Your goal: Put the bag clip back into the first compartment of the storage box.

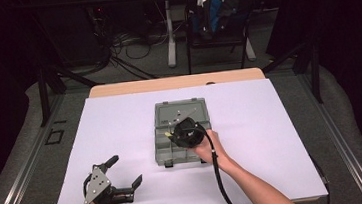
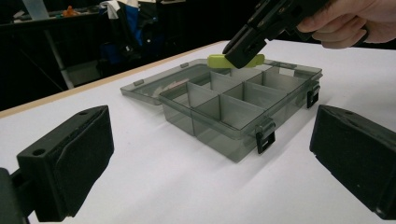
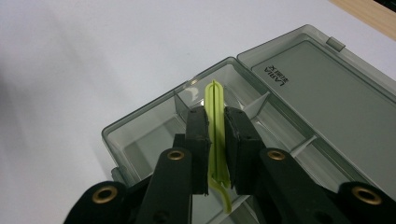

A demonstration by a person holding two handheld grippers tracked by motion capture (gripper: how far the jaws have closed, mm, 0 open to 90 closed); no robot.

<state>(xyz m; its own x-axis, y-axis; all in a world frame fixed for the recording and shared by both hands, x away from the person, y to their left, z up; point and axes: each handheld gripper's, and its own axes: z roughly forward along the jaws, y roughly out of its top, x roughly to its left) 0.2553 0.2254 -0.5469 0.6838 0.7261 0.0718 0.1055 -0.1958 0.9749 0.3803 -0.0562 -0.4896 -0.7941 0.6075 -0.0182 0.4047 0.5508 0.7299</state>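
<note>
The open lid (image 3: 327, 98) of the grey compartment box bears upside-down raised lettering, too unclear to read reliably.

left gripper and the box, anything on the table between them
Nothing: in the left gripper view only bare white table lies between the open left gripper and the box; the high view shows the same.

**Hidden and cut-off parts**

Mid-length of green clip (image 3: 215, 122) covered by pads of right gripper (image 3: 215, 154); lower tip cut by bottom edge. Left gripper (image 2: 205, 154) pads cropped at both sides. Lid lettering (image 3: 276, 74) too small to read.
</note>
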